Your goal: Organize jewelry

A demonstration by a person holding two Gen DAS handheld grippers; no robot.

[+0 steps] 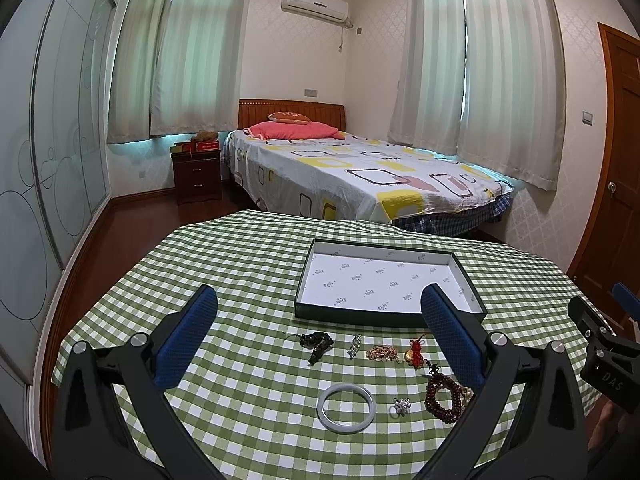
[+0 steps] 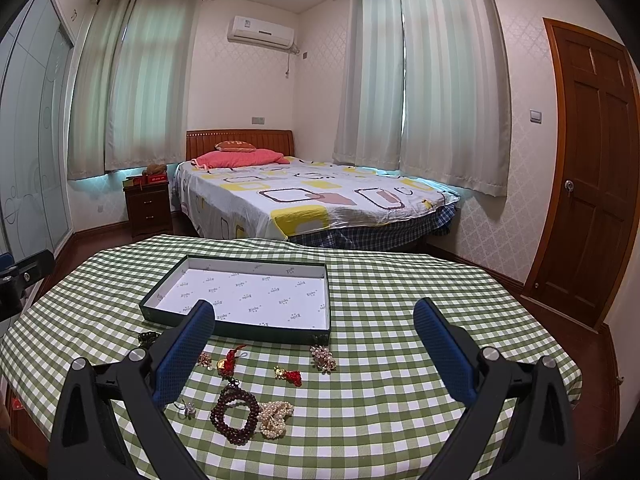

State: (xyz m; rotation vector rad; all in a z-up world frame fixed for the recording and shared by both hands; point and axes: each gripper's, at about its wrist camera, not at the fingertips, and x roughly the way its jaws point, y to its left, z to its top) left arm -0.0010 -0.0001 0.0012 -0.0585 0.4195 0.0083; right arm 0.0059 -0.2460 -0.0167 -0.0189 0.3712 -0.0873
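left gripper spread wide above jewelry, pale bangle nearest, box beyond.

The green-and-white checked counter lies bare to the right of the shallow dark-green cardboard box, giving open passage there. The box's white printed floor holds nothing, and only its low walls bar entry from the side. In front of the box, small pieces crowd a band: a dark-red wooden bead bracelet touching a heap of cream pearls, and a pale jade bangle lying apart with bare cloth around it.
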